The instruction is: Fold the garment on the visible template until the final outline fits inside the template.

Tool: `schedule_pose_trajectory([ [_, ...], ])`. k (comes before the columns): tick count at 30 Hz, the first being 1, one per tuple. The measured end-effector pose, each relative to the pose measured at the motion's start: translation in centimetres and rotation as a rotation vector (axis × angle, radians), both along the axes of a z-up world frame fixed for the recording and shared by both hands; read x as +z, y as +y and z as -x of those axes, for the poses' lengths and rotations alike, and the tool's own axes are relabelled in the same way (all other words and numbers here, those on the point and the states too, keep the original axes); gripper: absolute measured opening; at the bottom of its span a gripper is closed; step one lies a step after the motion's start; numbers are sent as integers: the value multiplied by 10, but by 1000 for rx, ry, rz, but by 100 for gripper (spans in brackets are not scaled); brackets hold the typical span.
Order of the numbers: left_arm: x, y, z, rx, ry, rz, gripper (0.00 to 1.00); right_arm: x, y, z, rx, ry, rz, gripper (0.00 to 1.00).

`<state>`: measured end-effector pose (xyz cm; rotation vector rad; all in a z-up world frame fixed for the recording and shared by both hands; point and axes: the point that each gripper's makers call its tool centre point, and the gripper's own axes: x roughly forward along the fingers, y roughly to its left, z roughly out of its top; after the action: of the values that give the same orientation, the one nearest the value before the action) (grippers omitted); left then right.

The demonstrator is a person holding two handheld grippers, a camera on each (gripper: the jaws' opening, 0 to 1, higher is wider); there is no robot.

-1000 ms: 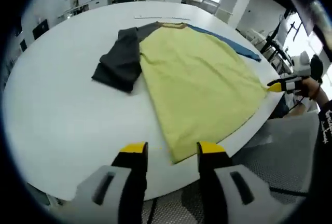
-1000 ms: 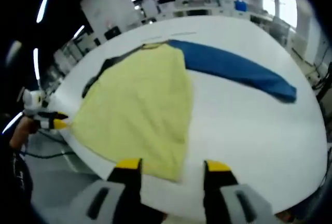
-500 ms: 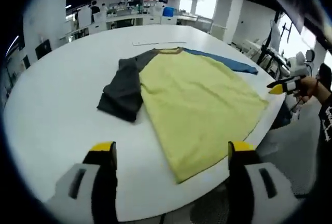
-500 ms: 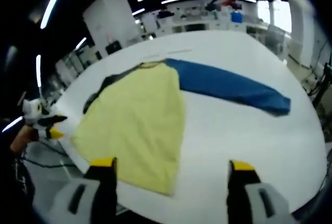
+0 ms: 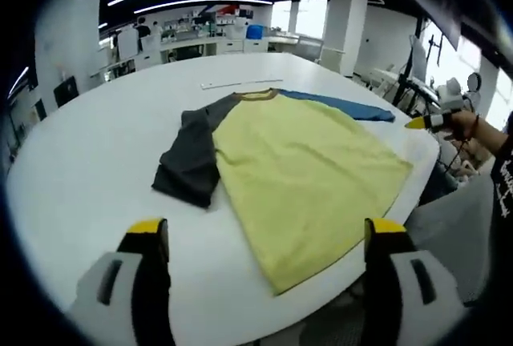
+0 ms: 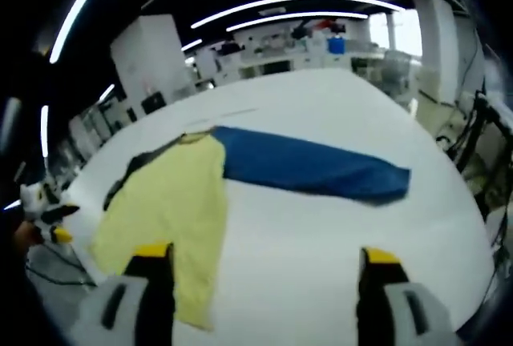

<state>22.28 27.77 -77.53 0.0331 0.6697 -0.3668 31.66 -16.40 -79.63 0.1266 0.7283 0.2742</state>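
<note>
A large round white table [image 5: 88,162] is seen in both views, and on it a garment [image 5: 304,170] is spread flat, its yellow body reaching to the near edge of the table. A dark grey sleeve [image 5: 188,158] is bunched beside the body on one side, and a blue sleeve [image 6: 309,168] is stretched straight out on the other. A thin pale strip [image 5: 228,84] is laid on the table beyond the collar. The left gripper [image 5: 264,234] is held above the table's near edge with its yellow-tipped jaws spread wide and nothing between them. The right gripper [image 6: 260,256] is likewise held wide apart and empty, off the cloth, and is also seen small at the right of the left gripper view.
</note>
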Motion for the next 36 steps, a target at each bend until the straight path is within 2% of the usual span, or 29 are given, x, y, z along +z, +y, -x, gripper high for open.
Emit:
schedule_pose_trajectory([
  [2, 1, 0, -1, 1, -7, 1, 99, 1, -12, -8, -28, -7, 1, 92],
  [4, 2, 0, -2, -4, -16, 0, 99, 2, -27, -20, -60, -43, 2, 91],
  [9, 7, -2, -5, -9, -44, 1, 99, -2, -52, -34, -113, -46, 8, 85],
  [11, 7, -1, -5, -11, -44, -2, 99, -1, -63, -43, -147, -69, -2, 82],
  [15, 8, 0, -7, -10, -45, -17, 99, -6, -86, -58, -195, -84, -3, 71],
  [19, 10, 3, -8, -2, -54, -17, 99, -12, -110, -73, -243, -89, 12, 56],
  [22, 10, 4, -7, -1, -59, -25, 99, -18, -118, -77, -261, -69, 39, 47],
  [26, 10, 6, -6, 0, -59, -35, 99, -29, -136, -87, -303, -45, 30, 39],
  [28, 10, 6, -5, 0, -58, -39, 99, -29, -132, -86, -312, -45, 32, 35],
  [30, 10, 7, -5, 0, -55, -47, 99, -36, -140, -94, -324, -33, 18, 33],
  [31, 10, 8, -5, 0, -57, -51, 99, -36, -133, -90, -334, -20, 15, 32],
  [34, 10, 11, -4, 3, -53, -58, 98, -42, -132, -89, -357, 9, 11, 26],
  [36, 12, 11, -4, 2, -57, -62, 98, -44, -135, -92, -368, 7, 5, 23],
])
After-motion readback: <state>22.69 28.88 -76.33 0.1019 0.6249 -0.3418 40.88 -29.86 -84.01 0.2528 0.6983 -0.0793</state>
